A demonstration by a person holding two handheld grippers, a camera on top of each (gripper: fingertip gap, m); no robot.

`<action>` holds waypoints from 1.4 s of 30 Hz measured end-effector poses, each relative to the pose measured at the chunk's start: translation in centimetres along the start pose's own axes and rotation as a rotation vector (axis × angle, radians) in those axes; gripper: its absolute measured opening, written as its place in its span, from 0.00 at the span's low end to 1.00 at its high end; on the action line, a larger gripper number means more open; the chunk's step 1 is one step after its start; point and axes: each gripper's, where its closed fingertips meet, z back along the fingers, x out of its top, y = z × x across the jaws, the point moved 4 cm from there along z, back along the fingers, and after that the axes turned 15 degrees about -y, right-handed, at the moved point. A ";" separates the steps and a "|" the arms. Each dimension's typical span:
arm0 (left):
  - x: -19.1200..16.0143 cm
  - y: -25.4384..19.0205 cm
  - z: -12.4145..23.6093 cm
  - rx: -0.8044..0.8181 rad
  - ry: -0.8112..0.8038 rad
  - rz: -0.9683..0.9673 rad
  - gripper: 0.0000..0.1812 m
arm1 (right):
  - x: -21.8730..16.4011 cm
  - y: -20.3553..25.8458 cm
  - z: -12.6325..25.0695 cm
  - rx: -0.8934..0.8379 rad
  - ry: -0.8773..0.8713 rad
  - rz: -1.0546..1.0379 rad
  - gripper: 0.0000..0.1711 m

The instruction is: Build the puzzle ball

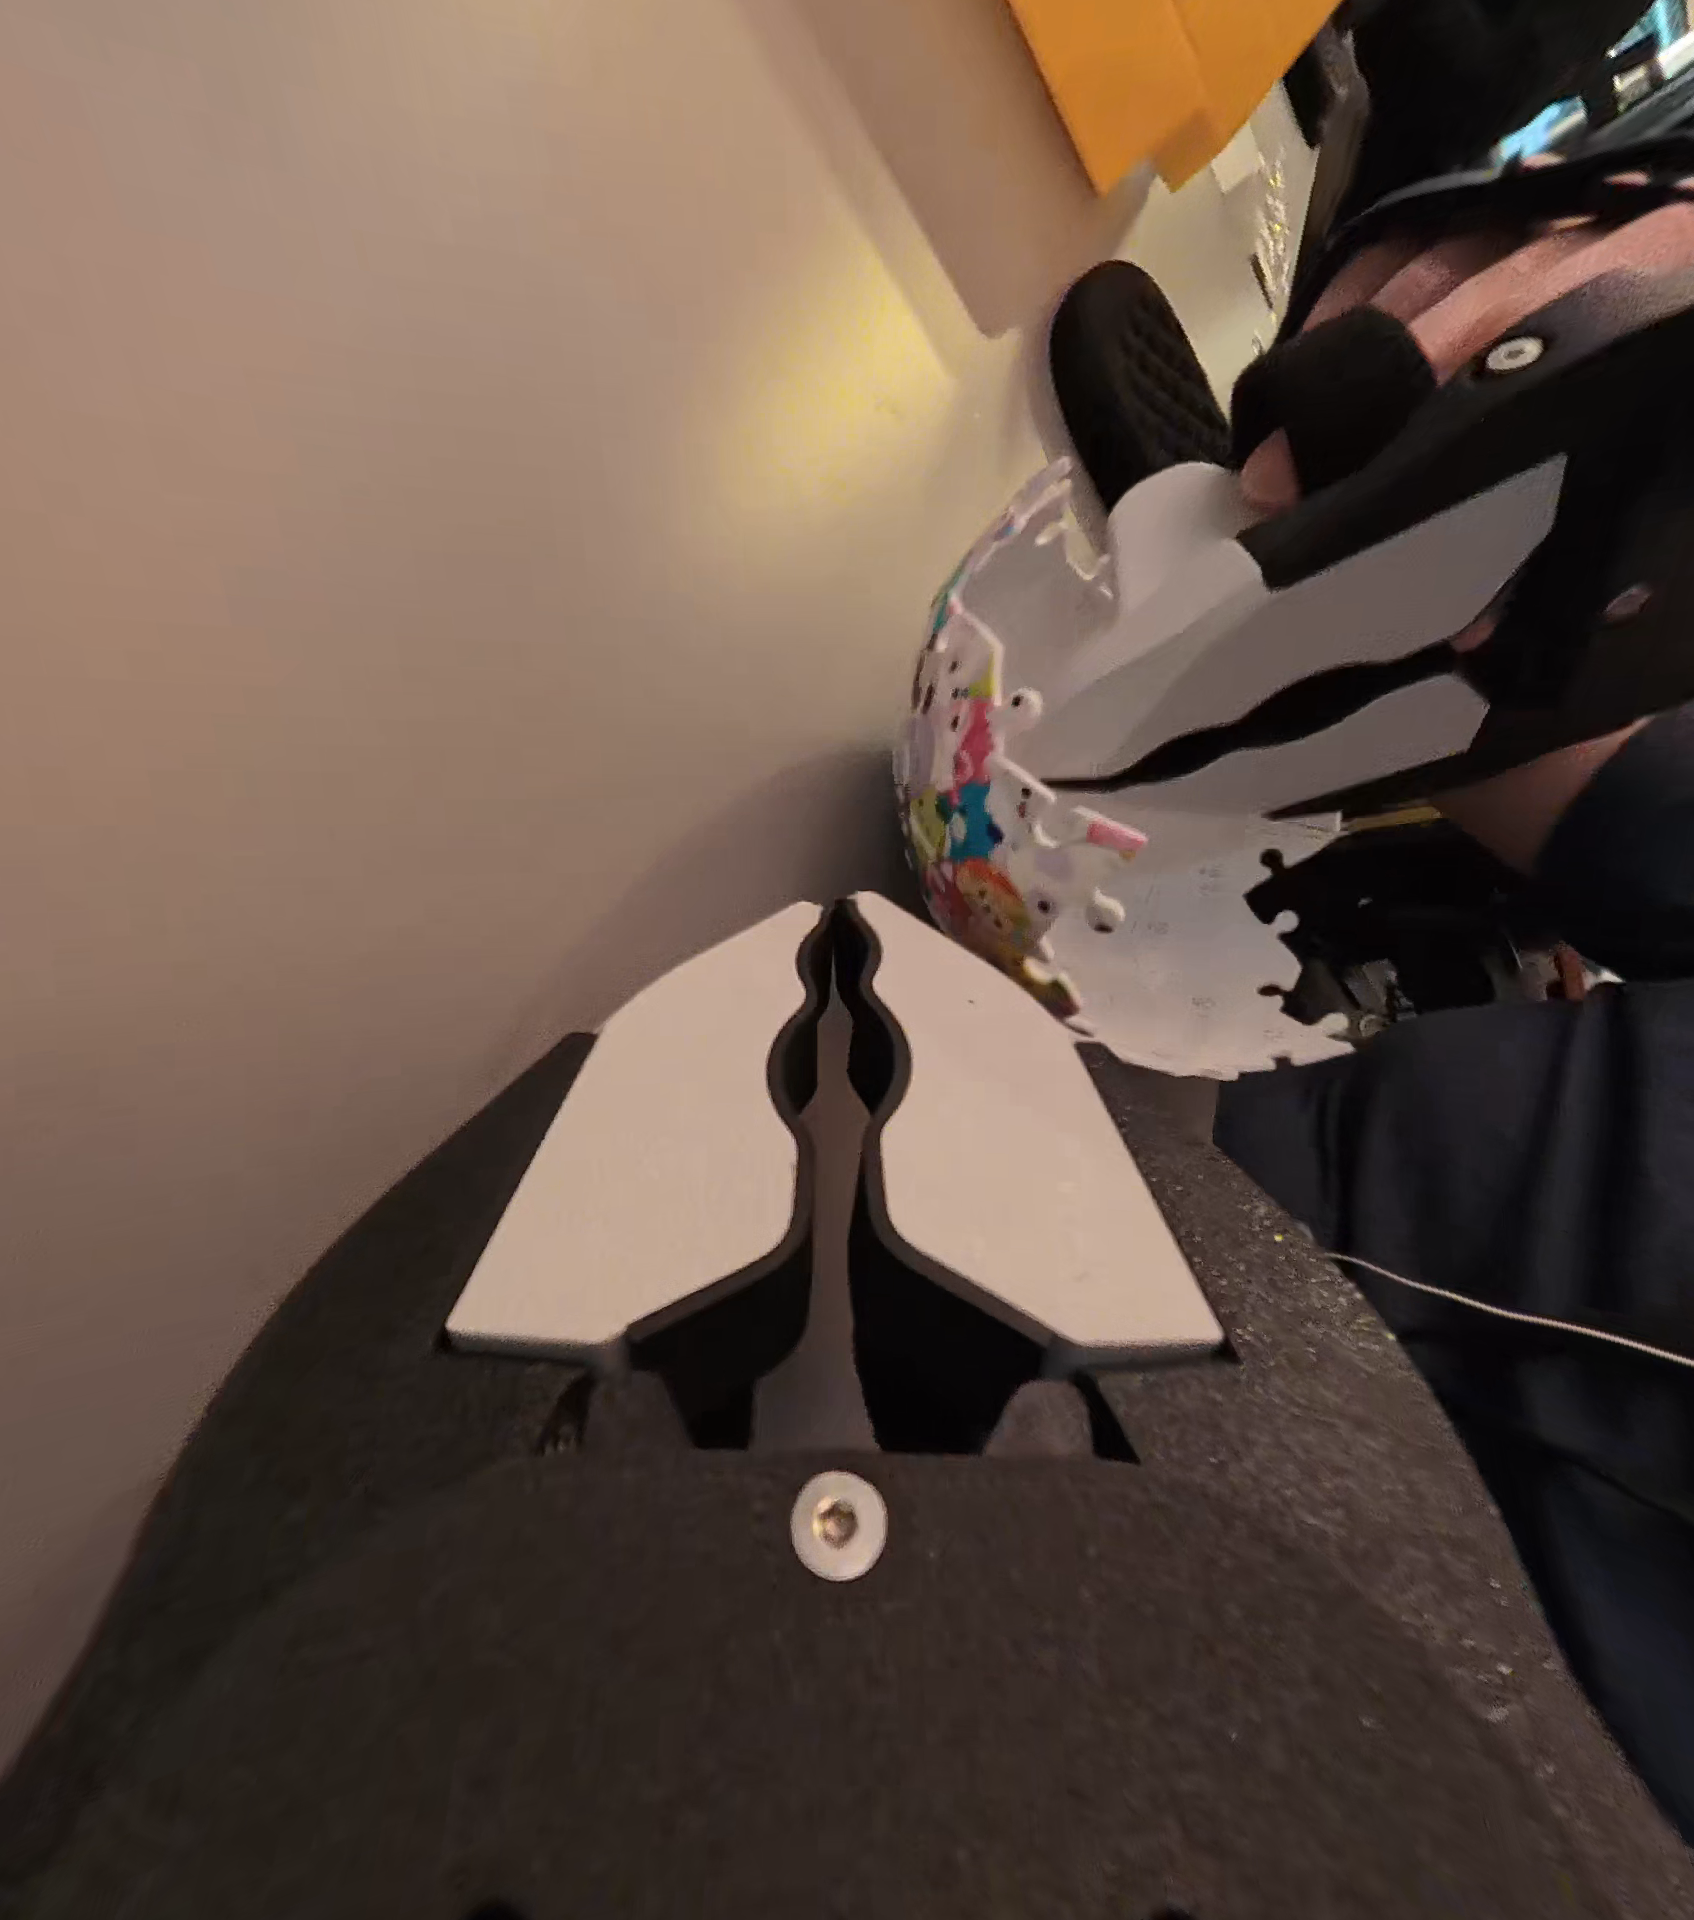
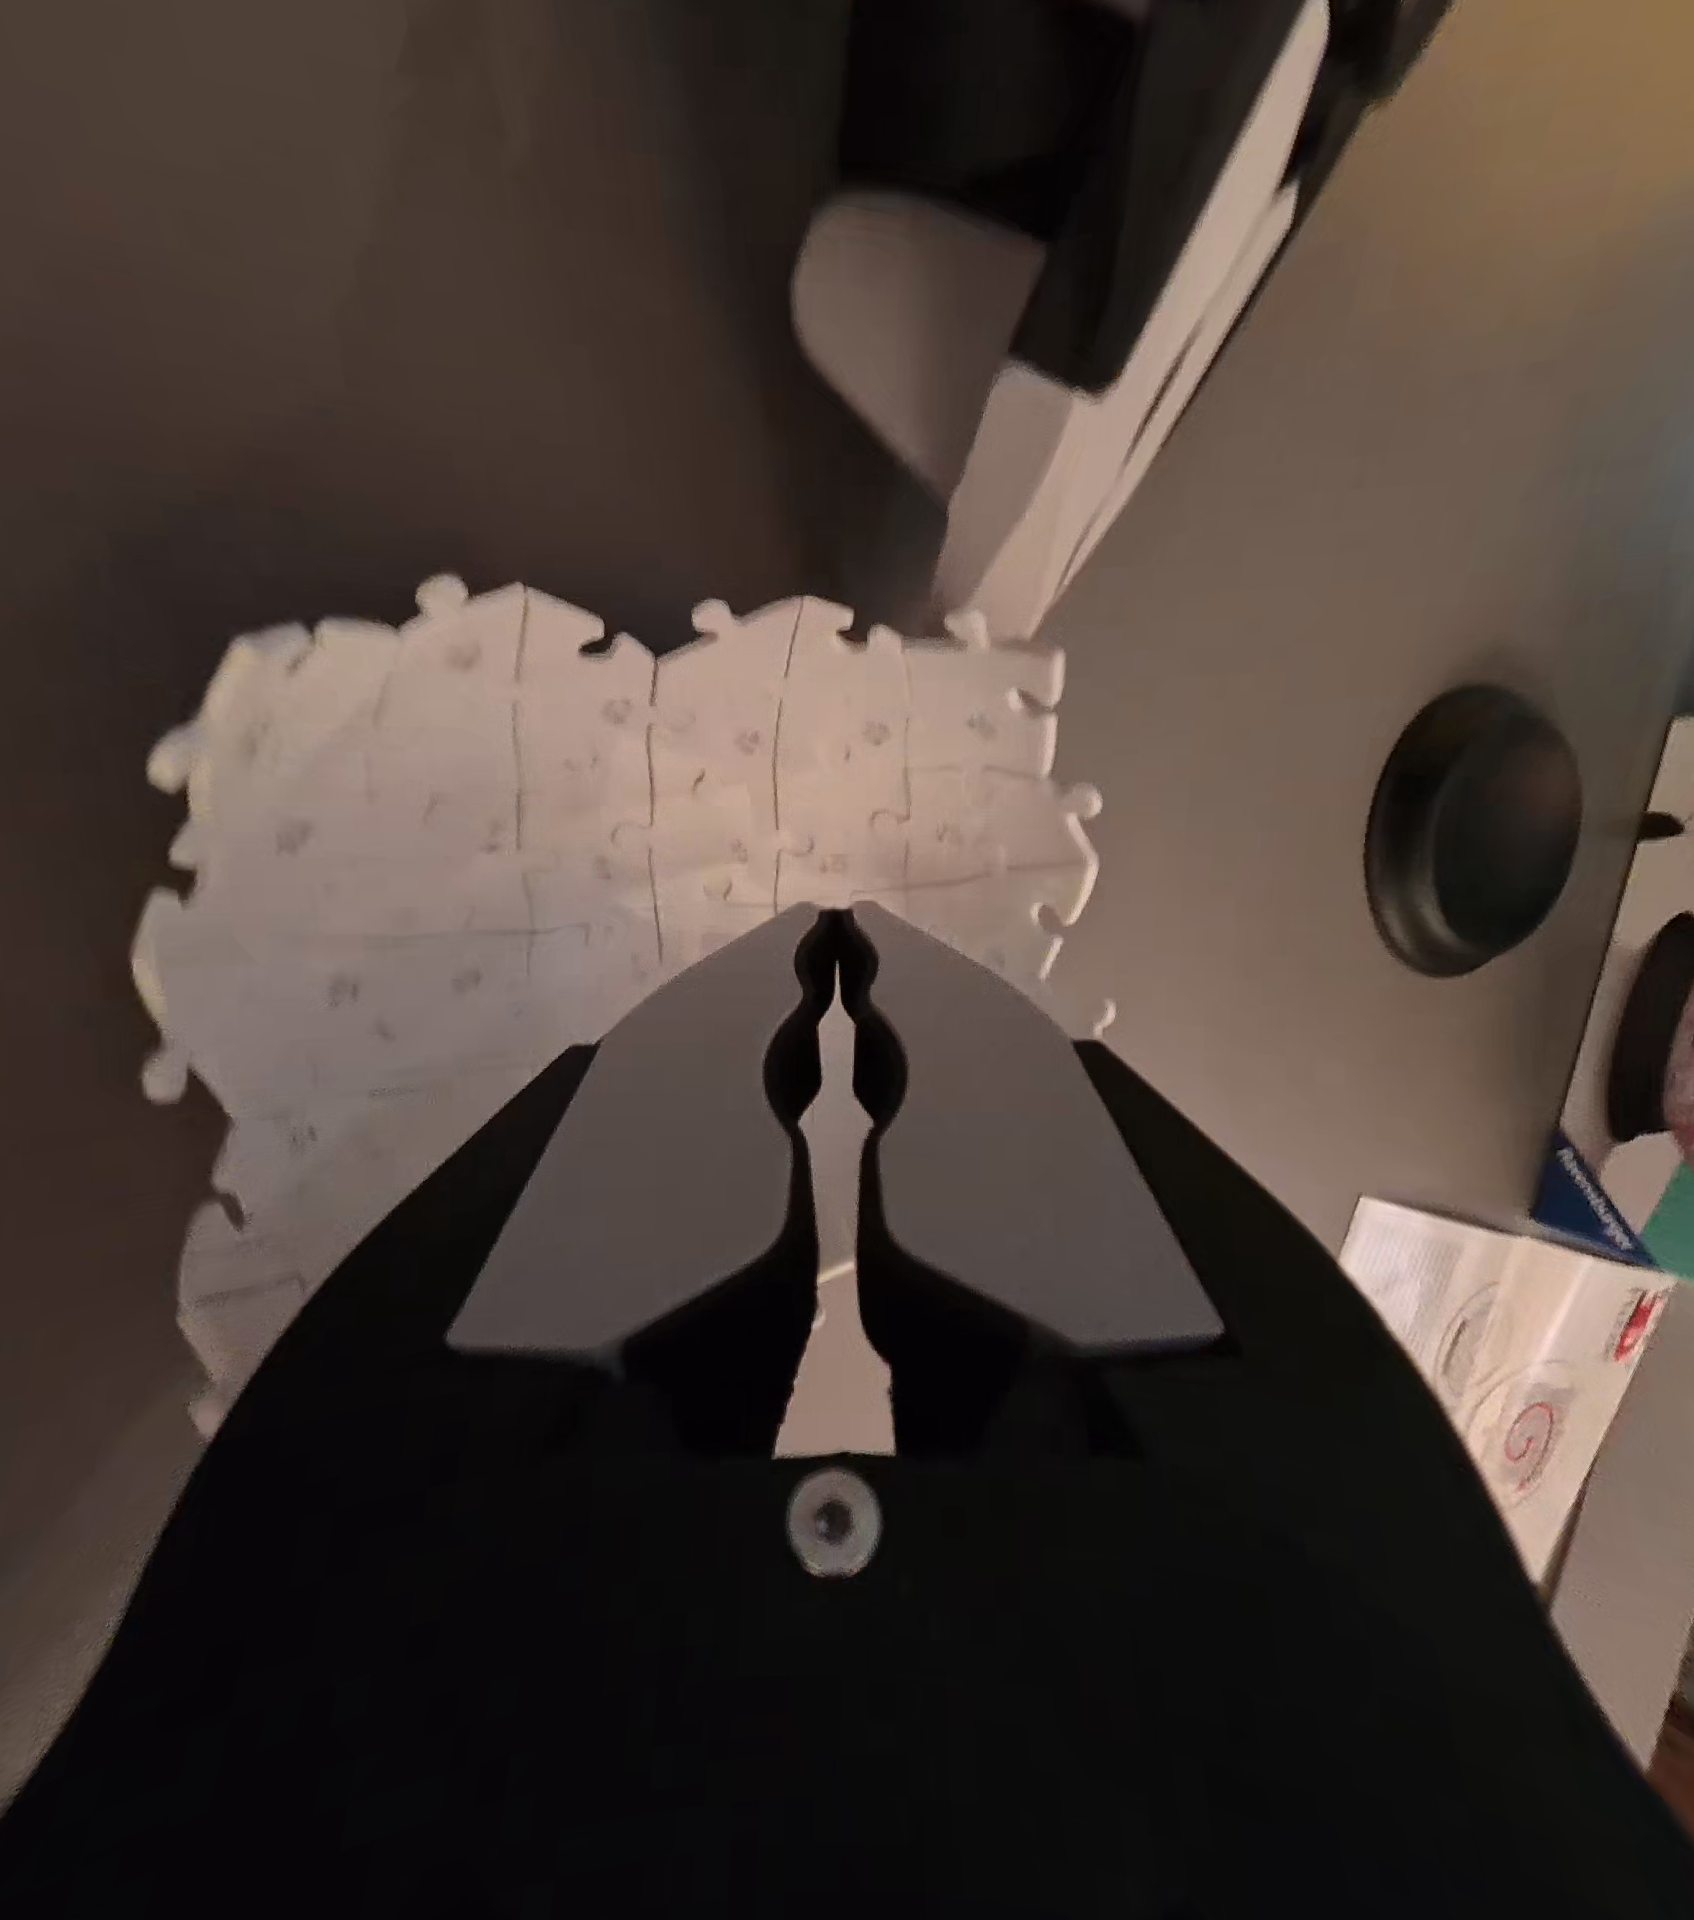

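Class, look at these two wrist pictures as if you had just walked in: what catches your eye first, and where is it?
First comes the half-built puzzle ball, right of centre in the left wrist view: a curved shell, bright cartoon print outside, plain white inside. The right gripper reaches onto its rim from the right. In the right wrist view, the shell's white inside fills the middle, with a round black stand on the table to its right.

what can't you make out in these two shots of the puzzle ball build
- Right gripper grip on the puzzle ball shell: left wrist view, contact hidden by its own fingers.
- Printed outside: right wrist view shows only the white inside, blurred.
- Left gripper: shut, apparently empty.
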 end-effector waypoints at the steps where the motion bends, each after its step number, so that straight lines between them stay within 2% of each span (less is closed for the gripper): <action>1: 0.0 0.0 -0.3 -0.003 0.014 -0.006 0.00 | 0.2 -0.1 -0.2 0.004 -0.009 0.006 0.01; 8: -1.3 -1.2 -2.0 -0.088 0.125 0.010 0.00 | 1.1 0.0 -1.4 0.067 -0.088 -0.002 0.01; 14: -1.3 -1.2 -1.9 -0.102 0.109 0.023 0.00 | 0.8 -0.4 -1.2 0.033 -0.096 0.012 0.01; 24: -1.6 -1.6 -2.0 -0.133 0.114 0.030 0.00 | 1.8 1.3 -1.3 0.132 -0.163 0.012 0.01; 28: -1.6 -1.7 -2.0 -0.137 0.115 0.027 0.00 | 1.9 1.3 -1.3 0.118 -0.162 0.018 0.01; 42: -2.6 -2.0 -1.2 -0.195 0.124 0.152 0.00 | 2.0 1.1 -1.7 0.104 -0.164 0.009 0.01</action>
